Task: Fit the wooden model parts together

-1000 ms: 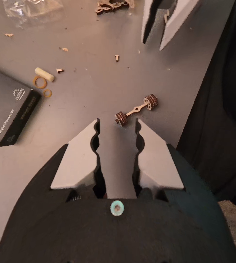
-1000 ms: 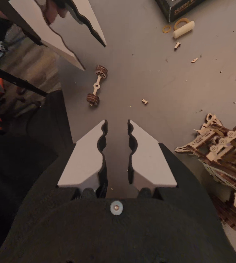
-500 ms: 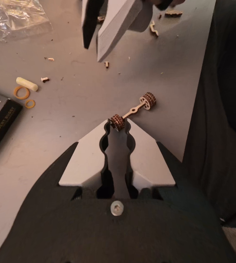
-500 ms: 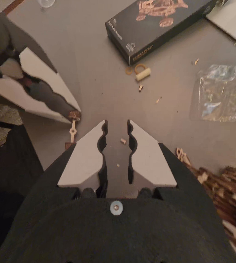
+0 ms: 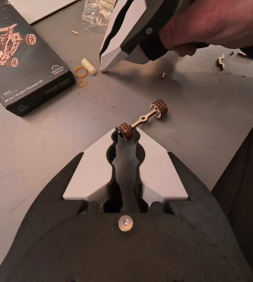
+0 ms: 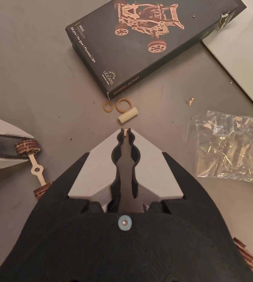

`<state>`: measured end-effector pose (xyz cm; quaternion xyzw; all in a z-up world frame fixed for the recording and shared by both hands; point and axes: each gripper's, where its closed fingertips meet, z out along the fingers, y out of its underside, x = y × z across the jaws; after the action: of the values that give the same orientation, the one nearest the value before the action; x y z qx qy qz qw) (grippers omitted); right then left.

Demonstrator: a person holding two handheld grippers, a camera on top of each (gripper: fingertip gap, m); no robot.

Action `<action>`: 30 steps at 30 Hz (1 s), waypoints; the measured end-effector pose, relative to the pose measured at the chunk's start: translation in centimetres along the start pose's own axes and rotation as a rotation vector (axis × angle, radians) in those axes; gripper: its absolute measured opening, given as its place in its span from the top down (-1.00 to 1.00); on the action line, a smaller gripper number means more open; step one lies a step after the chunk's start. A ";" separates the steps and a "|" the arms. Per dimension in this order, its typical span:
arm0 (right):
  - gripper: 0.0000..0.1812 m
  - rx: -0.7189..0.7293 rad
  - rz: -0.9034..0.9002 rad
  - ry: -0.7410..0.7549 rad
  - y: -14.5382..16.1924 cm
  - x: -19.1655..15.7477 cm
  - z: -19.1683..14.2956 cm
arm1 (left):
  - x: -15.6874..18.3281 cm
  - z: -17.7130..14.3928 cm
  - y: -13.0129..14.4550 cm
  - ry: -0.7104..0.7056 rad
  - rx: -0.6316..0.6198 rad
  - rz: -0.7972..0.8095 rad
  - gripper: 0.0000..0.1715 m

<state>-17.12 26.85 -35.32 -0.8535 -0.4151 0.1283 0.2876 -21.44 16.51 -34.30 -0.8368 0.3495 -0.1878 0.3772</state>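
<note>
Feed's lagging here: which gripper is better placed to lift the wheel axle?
Left. The left gripper already has its jaws closed on one wheel of the wheel axle. The right gripper is away by the rubber rings, pinching a small wooden peg.

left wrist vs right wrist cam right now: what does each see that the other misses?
Left wrist only: the person's hand holding the right gripper, the axle's far wheel whole, and a loose wooden piece by the table edge.

Right wrist only: a small wooden peg pinched in the right gripper, and the pale board past the box.

Both: the left gripper shut on the wheel axle, the dark kit box, two rubber rings, the cream cylinder, the plastic bag.
</note>
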 end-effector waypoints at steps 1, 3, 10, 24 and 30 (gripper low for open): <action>0.97 -0.004 -0.005 0.001 0.0 0.0 0.0 | 0.0 -0.2 -0.2 0.000 0.018 -0.001 0.80; 0.97 0.016 0.001 -0.030 -0.1 -0.5 -0.5 | 0.2 -0.8 -1.0 0.039 0.079 -0.032 0.75; 0.97 0.221 0.264 -0.386 -1.9 -3.7 -5.6 | -0.7 -2.9 -3.5 0.003 0.211 -0.012 0.51; 0.97 0.553 0.851 -1.027 -5.2 -7.3 -14.8 | 2.8 -4.7 -13.3 -0.236 0.444 0.406 0.83; 0.97 0.611 0.902 -1.030 -5.3 -6.9 -15.4 | 3.0 -4.9 -13.7 -0.228 0.463 0.362 0.87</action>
<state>-17.73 18.14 -19.97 -0.6550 -0.0529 0.7267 0.2004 -16.20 18.33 -20.57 -0.6687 0.3963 -0.0971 0.6216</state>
